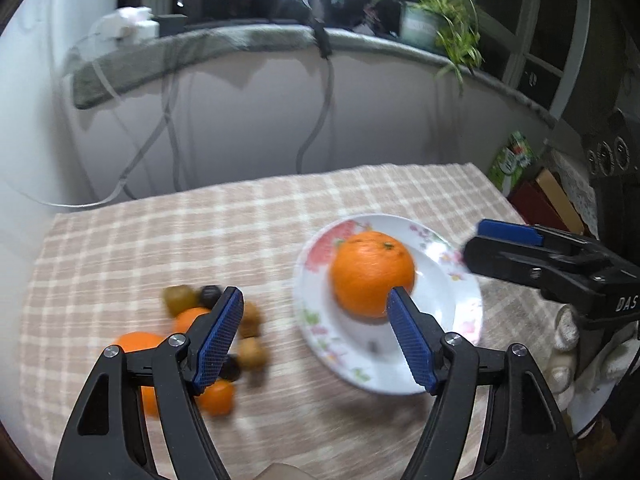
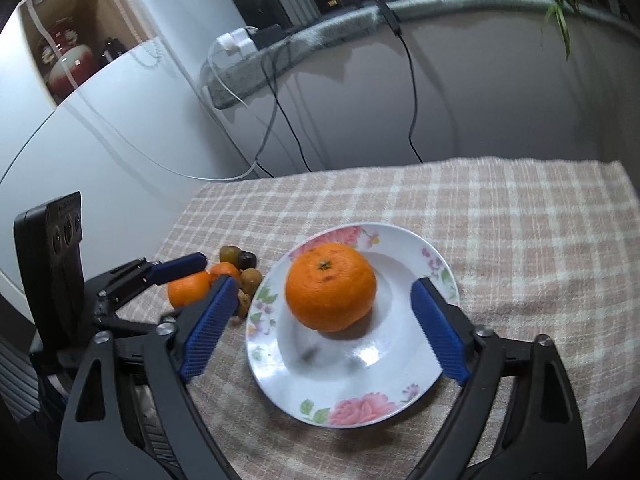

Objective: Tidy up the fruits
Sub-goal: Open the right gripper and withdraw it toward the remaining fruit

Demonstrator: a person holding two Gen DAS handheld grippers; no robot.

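One big orange (image 2: 330, 286) sits alone on the floral plate (image 2: 400, 396); both grippers, left (image 1: 316, 304) and right (image 2: 324, 300), gape wide, empty. Smaller fruits (image 1: 216, 320) cluster on the checked cloth (image 2: 500, 216).

Orange (image 2: 330, 291) rests alone on the floral plate (image 2: 352, 408).
My right gripper (image 2: 325, 330) gapes above that plate; smaller fruits (image 2: 236, 270) cluster just left.

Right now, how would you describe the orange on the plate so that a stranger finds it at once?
Look at the checked cloth covering the table, then the white plate with pink flowers on its rim. The orange sits alone on that plate, stem end up. It is clearly bigger than the oranges in the fruit pile beside the plate.
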